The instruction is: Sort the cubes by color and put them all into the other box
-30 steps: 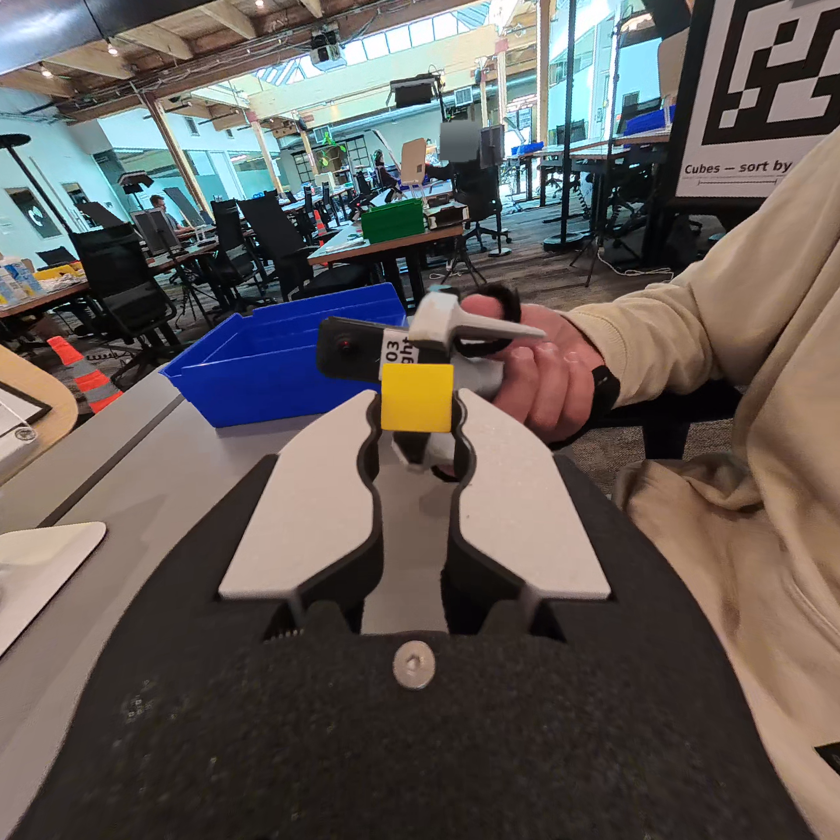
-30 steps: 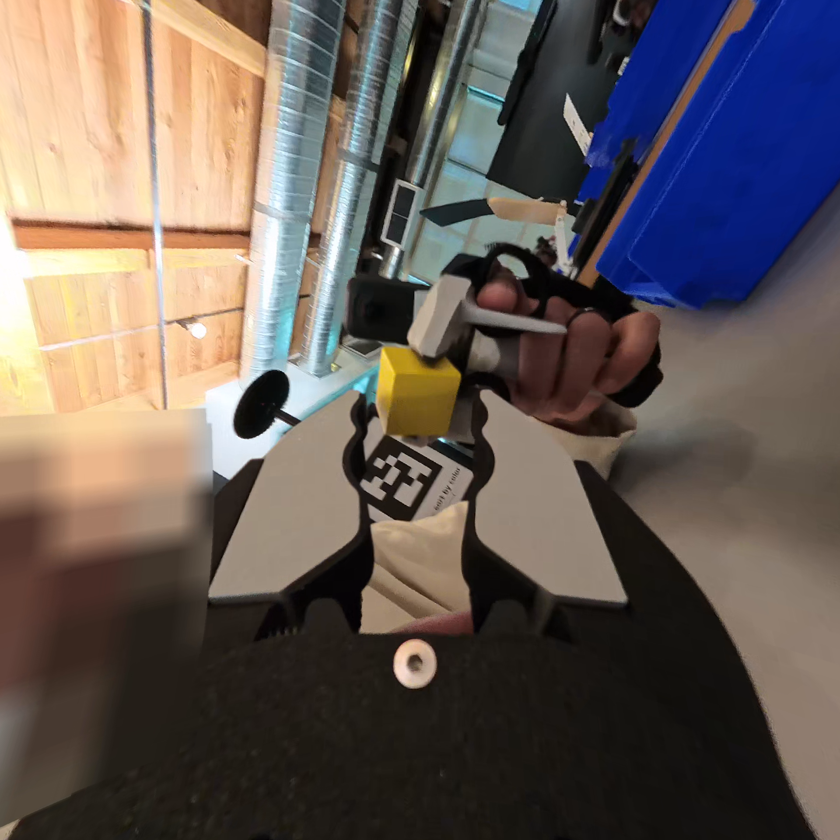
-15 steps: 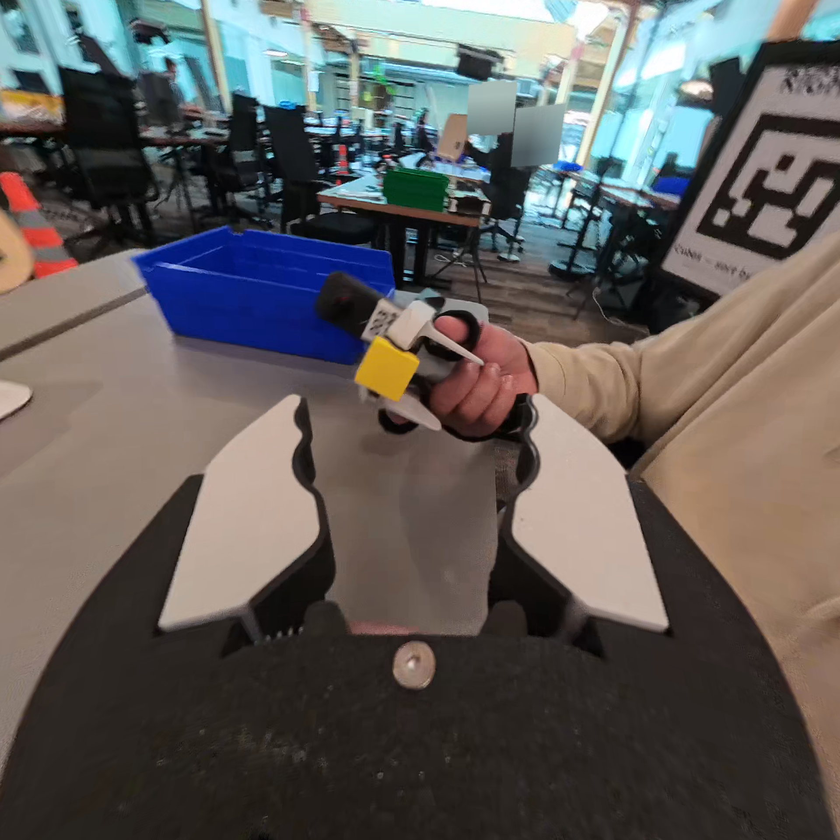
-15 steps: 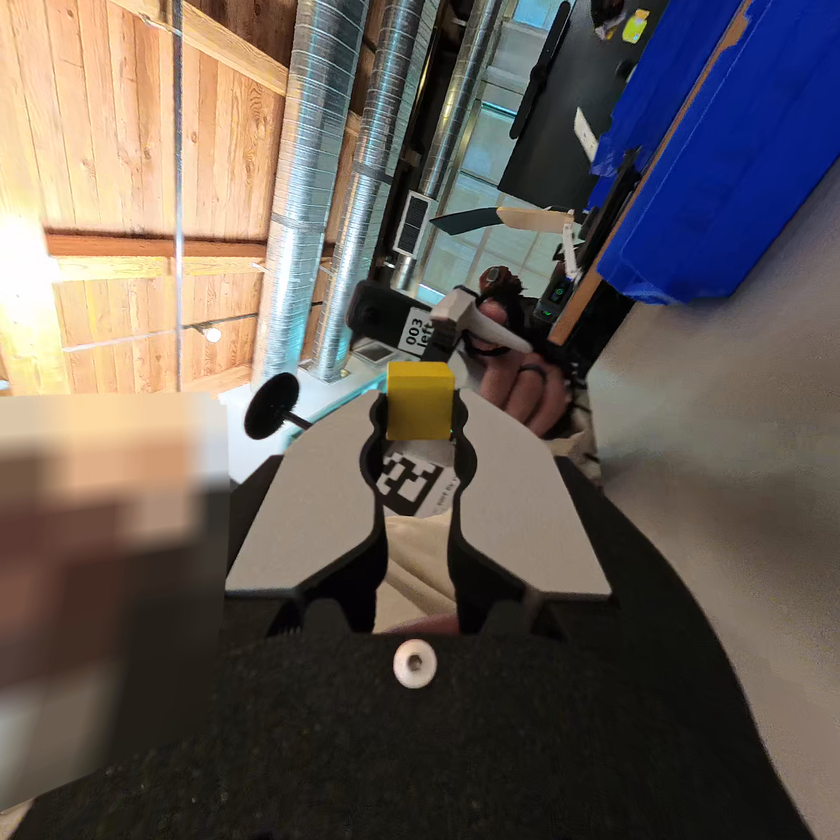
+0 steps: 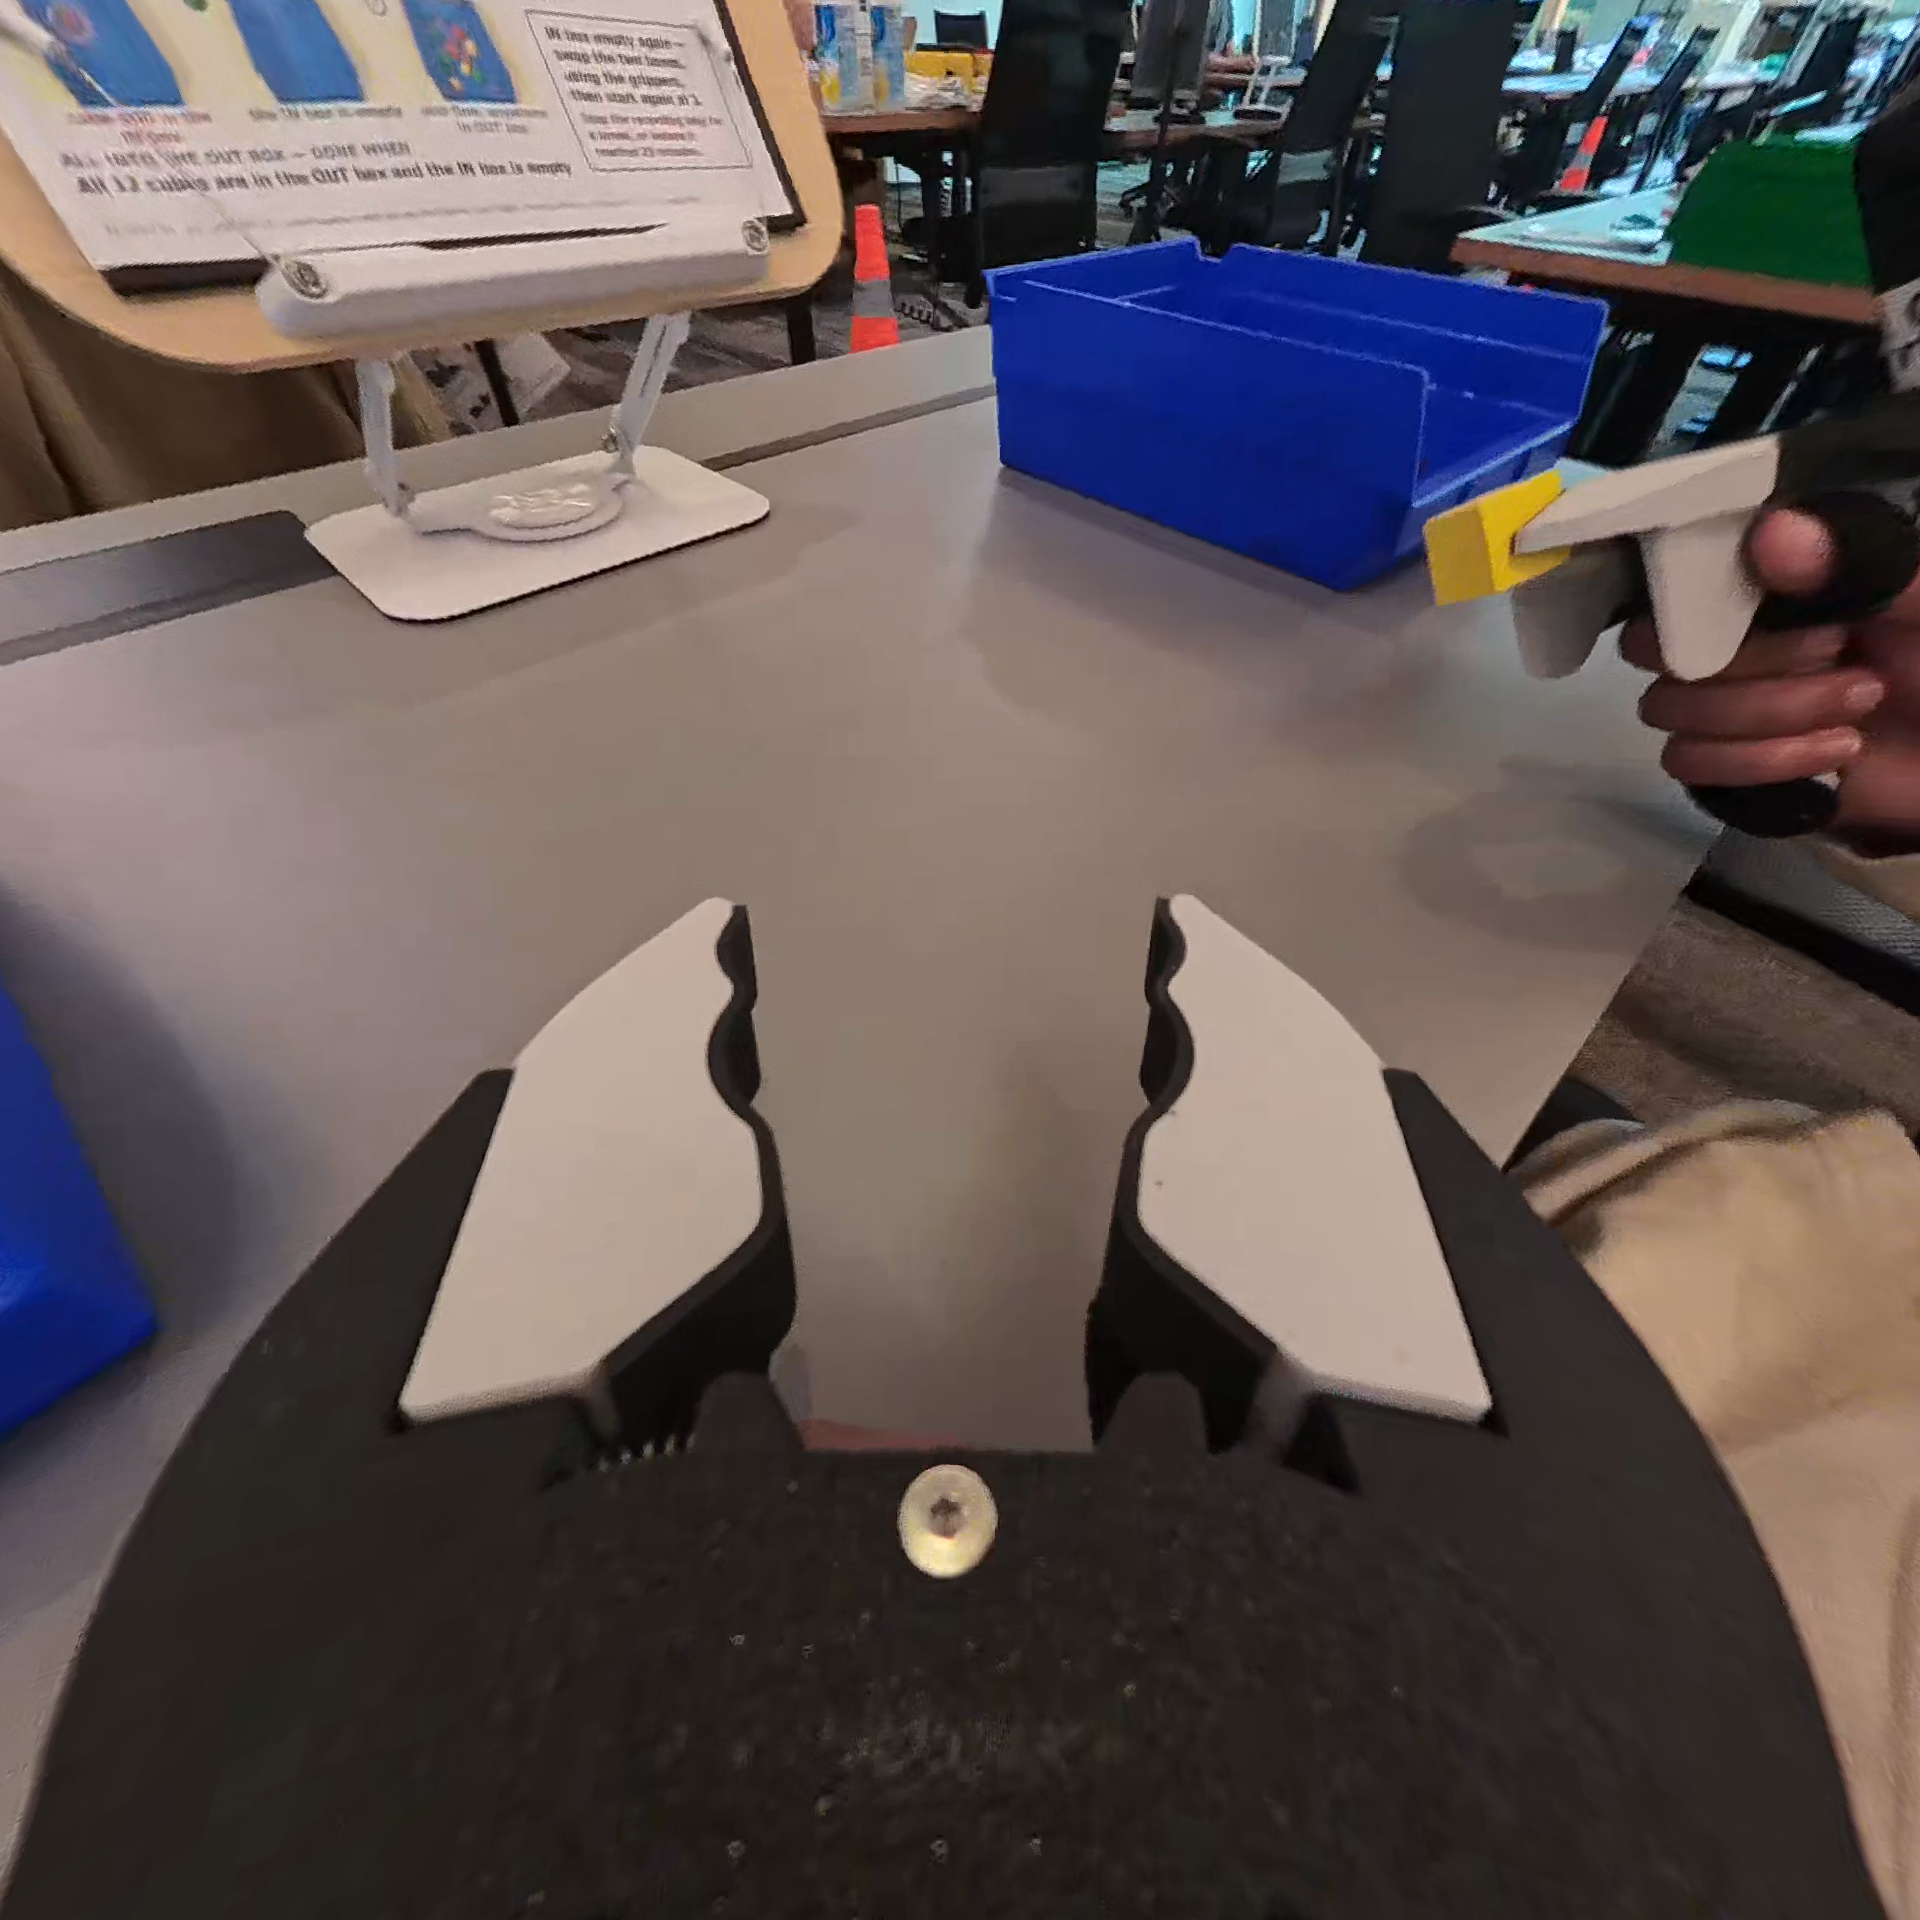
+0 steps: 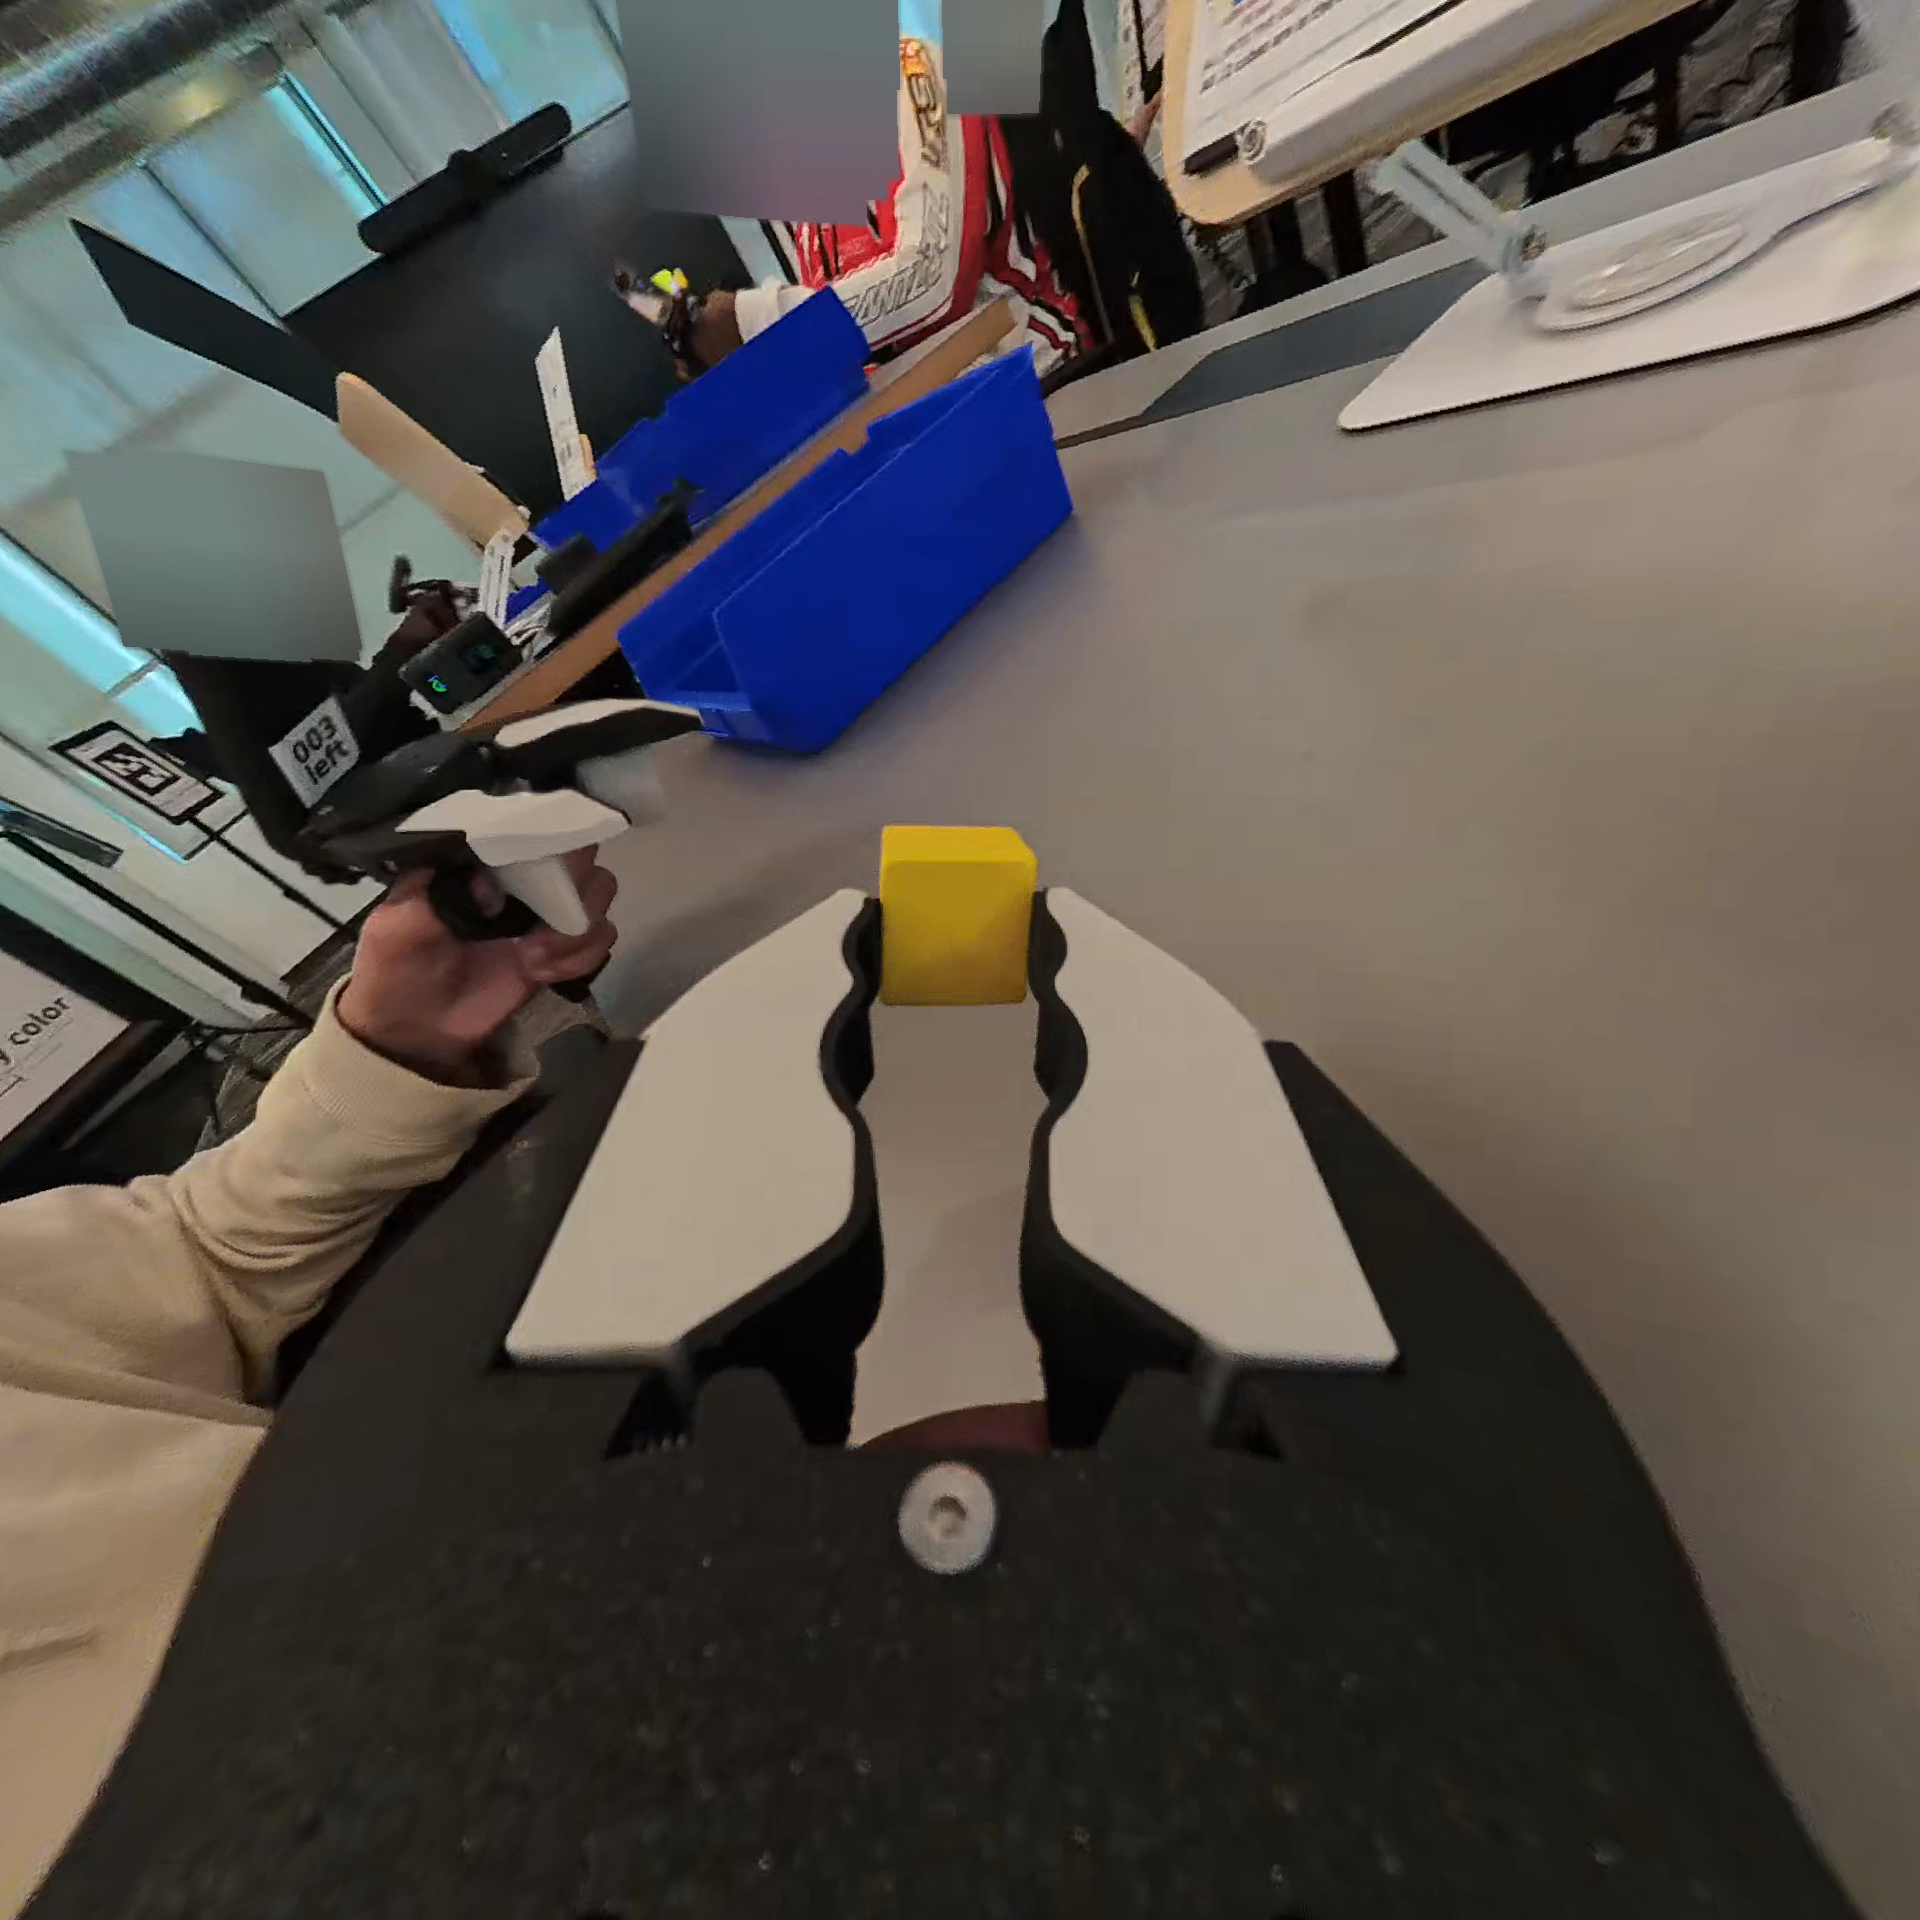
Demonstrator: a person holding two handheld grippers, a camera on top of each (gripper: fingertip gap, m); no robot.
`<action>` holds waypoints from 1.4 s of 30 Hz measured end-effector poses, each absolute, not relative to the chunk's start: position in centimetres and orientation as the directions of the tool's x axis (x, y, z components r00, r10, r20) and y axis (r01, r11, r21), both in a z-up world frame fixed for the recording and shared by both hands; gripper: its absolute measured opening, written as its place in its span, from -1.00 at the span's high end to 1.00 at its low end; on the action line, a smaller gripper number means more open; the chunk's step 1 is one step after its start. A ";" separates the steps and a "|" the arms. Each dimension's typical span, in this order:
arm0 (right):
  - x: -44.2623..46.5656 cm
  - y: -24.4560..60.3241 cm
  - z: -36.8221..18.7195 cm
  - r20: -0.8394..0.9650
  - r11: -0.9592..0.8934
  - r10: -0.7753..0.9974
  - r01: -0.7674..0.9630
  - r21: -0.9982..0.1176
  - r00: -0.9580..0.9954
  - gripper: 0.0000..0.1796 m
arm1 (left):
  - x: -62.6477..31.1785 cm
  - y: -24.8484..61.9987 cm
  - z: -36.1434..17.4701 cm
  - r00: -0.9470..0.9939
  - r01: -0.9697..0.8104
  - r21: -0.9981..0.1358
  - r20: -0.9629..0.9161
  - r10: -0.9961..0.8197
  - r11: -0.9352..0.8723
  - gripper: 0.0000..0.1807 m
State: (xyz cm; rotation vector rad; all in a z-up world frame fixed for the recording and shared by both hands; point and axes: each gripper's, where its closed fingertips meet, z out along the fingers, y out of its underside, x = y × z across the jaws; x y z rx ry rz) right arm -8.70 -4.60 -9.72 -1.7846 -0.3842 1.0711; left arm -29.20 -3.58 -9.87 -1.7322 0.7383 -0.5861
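My right gripper (image 6: 956, 925) is shut on a yellow cube (image 6: 954, 920) and holds it above the grey table (image 6: 1455, 831). In the left wrist view that gripper (image 5: 1522, 540) and the yellow cube (image 5: 1470, 545) hang at the right, just in front of a blue box (image 5: 1226, 416) with a divider inside. My left gripper (image 5: 948, 920) is open and empty over the bare table middle (image 5: 831, 727). It also shows in the right wrist view (image 6: 623, 769), held up left of the cube. A second blue box (image 6: 862, 592) stands behind it; it also shows at the left edge (image 5: 52, 1247).
An instruction board (image 5: 416, 135) on a white stand (image 5: 540, 530) stands at the back of the table. The table's front edge runs by the person's sleeve (image 5: 1714, 1247). More blue boxes (image 6: 727, 405) and a person sit at the neighbouring table. Chairs and desks stand beyond.
One second ago both grippers gripped the yellow cube. My left gripper has let go, opened wide and drawn away to the left. The right keeps the cube and has swung down over the table.
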 end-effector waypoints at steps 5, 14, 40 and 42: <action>-4.2 -3.6 -6.5 -0.350 -0.343 0.633 -0.156 -0.926 0.691 0.70 | -28.4 -3.7 -10.8 0.664 -0.215 -0.954 0.013 -0.748 -0.208 0.23; 13.6 7.5 -2.1 -0.079 -0.439 0.345 0.087 -0.894 0.935 0.70 | -28.7 -3.1 -10.8 0.666 -0.213 -0.953 0.018 -0.746 -0.214 0.23; 14.8 25.7 -12.7 0.059 -0.708 0.422 0.370 -0.601 0.905 0.49 | -29.1 -2.6 -12.2 0.680 -0.258 -0.937 -0.003 -0.733 -0.236 0.24; 14.4 23.3 -7.8 0.031 -0.601 0.395 0.284 -0.747 0.918 0.49 | -29.3 -2.5 -11.9 0.687 -0.255 -0.940 -0.011 -0.727 -0.226 0.24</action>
